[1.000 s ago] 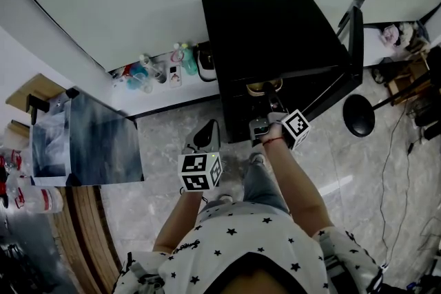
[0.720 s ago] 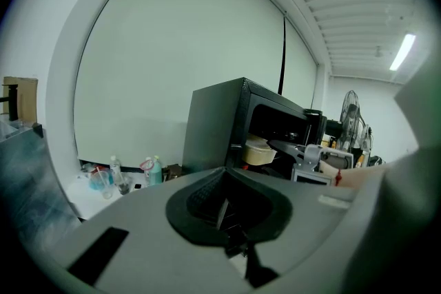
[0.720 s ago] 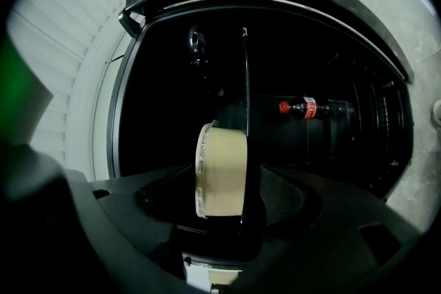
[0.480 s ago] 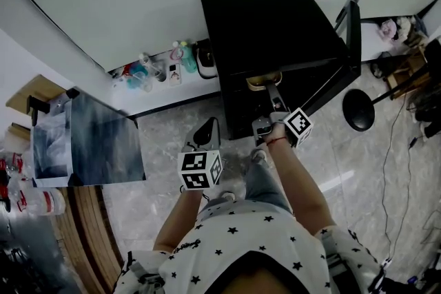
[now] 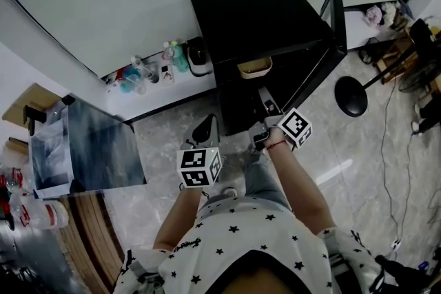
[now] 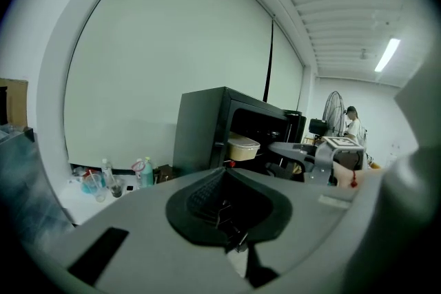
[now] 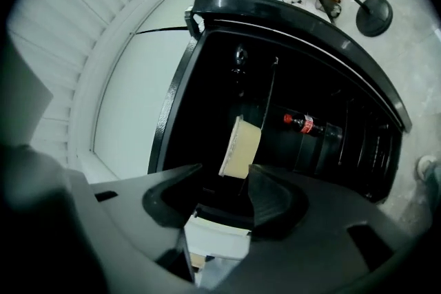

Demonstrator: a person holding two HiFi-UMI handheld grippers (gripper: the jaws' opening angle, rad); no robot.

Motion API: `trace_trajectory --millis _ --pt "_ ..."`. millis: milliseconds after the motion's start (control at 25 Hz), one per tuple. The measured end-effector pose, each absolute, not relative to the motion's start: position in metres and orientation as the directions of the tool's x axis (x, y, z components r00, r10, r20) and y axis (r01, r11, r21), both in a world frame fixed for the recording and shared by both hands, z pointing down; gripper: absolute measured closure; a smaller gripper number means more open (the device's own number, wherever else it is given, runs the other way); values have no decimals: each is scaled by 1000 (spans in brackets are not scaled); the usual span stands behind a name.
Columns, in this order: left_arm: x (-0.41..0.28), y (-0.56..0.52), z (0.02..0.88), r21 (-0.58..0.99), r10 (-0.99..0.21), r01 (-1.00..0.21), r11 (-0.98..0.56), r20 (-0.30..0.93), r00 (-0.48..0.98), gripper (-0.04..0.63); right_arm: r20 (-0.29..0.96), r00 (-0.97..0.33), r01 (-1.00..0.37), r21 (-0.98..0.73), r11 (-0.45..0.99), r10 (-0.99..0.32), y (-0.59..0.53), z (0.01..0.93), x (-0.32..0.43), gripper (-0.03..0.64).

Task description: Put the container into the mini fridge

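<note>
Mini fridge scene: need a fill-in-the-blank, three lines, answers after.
1. The container sits on a shelf inside the mini fridge, whose door stands ____.
2. In the right gripper view, a dark ____ with a red cap and label shows to the right of the container.
3. The right gripper is short of the container, and its closing jaws have ____ between them.

Missing words: open; bottle; nothing.

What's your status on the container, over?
Right gripper clear of container, jaws closing on nothing. Left gripper shut, idle. Container inside mini fridge, door open.
</note>
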State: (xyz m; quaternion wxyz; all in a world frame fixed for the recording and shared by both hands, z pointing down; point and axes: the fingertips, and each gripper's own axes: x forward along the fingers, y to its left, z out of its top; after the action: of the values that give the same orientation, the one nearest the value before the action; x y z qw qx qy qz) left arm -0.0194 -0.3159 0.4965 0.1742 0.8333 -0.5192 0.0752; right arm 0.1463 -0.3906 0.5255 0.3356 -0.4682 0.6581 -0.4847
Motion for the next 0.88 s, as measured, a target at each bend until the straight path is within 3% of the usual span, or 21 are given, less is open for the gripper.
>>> trace_trajectory --millis 120,400,880 --pt "-18 -305 493 211 -831 -881 -422 298 470 583 40 -340 -383 -918 100 -940 -369 518 141 503" --pt "-22 -281 490 214 -811 -860 -464 288 509 583 86 -311 -594 -795 123 -946 -320 497 128 609" --pt "-20 -235 493 204 -761 -815 -542 291 579 583 189 -227 -927 -344 152 -956 -237 481 111 623"
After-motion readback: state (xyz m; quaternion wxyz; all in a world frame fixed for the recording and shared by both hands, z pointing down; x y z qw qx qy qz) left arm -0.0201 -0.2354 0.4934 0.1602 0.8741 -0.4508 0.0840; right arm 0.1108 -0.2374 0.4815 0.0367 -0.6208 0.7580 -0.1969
